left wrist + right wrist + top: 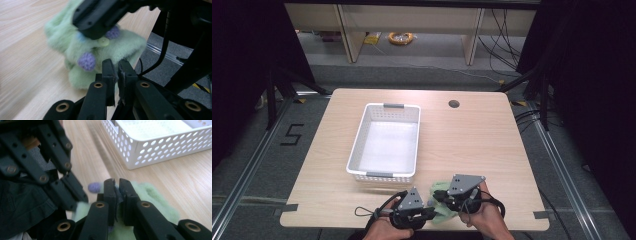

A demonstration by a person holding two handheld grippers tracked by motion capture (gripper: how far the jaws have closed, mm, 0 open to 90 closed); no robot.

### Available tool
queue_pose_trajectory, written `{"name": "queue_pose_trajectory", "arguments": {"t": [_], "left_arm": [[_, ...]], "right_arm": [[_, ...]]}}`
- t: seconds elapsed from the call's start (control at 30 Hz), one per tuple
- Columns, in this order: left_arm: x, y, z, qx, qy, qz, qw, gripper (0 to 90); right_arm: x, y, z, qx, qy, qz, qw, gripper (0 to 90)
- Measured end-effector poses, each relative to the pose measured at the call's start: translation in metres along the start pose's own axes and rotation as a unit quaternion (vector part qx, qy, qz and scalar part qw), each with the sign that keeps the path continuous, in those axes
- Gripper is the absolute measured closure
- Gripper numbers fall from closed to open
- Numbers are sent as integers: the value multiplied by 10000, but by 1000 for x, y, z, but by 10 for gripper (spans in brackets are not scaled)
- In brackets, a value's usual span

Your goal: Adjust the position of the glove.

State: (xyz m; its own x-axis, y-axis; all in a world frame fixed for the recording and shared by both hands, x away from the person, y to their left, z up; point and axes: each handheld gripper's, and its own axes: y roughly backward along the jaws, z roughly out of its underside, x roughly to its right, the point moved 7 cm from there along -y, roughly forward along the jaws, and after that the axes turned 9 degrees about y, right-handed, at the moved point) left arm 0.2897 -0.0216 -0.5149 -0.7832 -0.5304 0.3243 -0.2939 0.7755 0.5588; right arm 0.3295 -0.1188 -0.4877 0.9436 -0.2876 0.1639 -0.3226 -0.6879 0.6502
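Note:
A pale green fuzzy cloth toy [438, 189] with purple knit bobbles [86, 61] lies near the table's front edge, right of centre. My left gripper [431, 212] comes at it from the left. In the left gripper view its jaws [117, 66] stand almost together, pinching the toy's lower edge. My right gripper [441, 198] sits on the toy from the right, and its jaws [117, 185] are shut with green fleece [152, 197] around the pads. Its black fingers [97, 20] press on the toy's top. A hand holds each gripper.
A white perforated basket [357, 145] stands just behind the toy on the left half of the table, and its wall [162, 152] is close. A cable hole [454, 104] is at the back right. The table's front edge lies right under the hands.

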Motion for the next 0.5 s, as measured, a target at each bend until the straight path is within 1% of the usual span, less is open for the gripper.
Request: {"name": "queue_pose_trajectory", "arguments": {"t": [0.03, 0.07, 0.1, 0.13, 0.17, 0.2, 0.23, 0.27, 0.3, 0.33, 0.37, 0.4, 0.43, 0.47, 0.5], "left_arm": [[3, -1, 0, 11, -5, -2, 10000, 839], [6, -2, -1, 32, -16, 20, 10000, 840], [9, -2, -2, 43, -76, -39, 10000, 840], [12, -3, -4, 51, -150, -15, 9999, 841], [12, -3, -4, 51, -150, -15, 9999, 841], [13, -4, -5, 76, -214, -62, 9997, 841], [13, -4, -5, 85, -209, -94, 9997, 841], [14, -6, -6, 139, -134, -105, 9998, 840], [14, -4, -7, 83, -183, -181, 9996, 840], [14, -4, -8, 119, -252, -169, 9995, 840], [14, -4, -8, 119, -252, -169, 9995, 840], [17, -4, -9, 173, -163, -204, 9995, 840], [18, -4, -9, 180, -164, -156, 9996, 840], [18, -4, -9, 180, -164, -156, 9996, 839], [21, -2, -9, 172, -187, -181, 9995, 839]], "right_arm": [[0, -2, -2, 50, -11, -81, 10000, 865], [2, -3, -4, 59, 112, -108, 9999, 868], [2, -3, -4, 59, 112, -108, 9999, 868], [0, -4, -6, 18, 95, -183, 9998, 876], [0, -4, -6, 18, 95, -183, 9998, 876], [-1, -5, -6, -1, 42, -233, 9997, 878], [0, -5, -7, 8, -36, -254, 9997, 880], [2, -6, -9, 64, -74, -316, 9995, 881], [3, -7, -10, 106, -56, -342, 9993, 882], [4, -8, -11, 155, -57, -346, 9993, 882], [4, -8, -11, 155, -57, -346, 9993, 882], [4, -9, -12, 194, -119, -443, 9988, 883], [4, -10, -13, 236, -132, -498, 9984, 883], [4, -10, -13, 236, -132, -498, 9984, 883], [3, -10, -13, 275, -123, -549, 9980, 883]]}}
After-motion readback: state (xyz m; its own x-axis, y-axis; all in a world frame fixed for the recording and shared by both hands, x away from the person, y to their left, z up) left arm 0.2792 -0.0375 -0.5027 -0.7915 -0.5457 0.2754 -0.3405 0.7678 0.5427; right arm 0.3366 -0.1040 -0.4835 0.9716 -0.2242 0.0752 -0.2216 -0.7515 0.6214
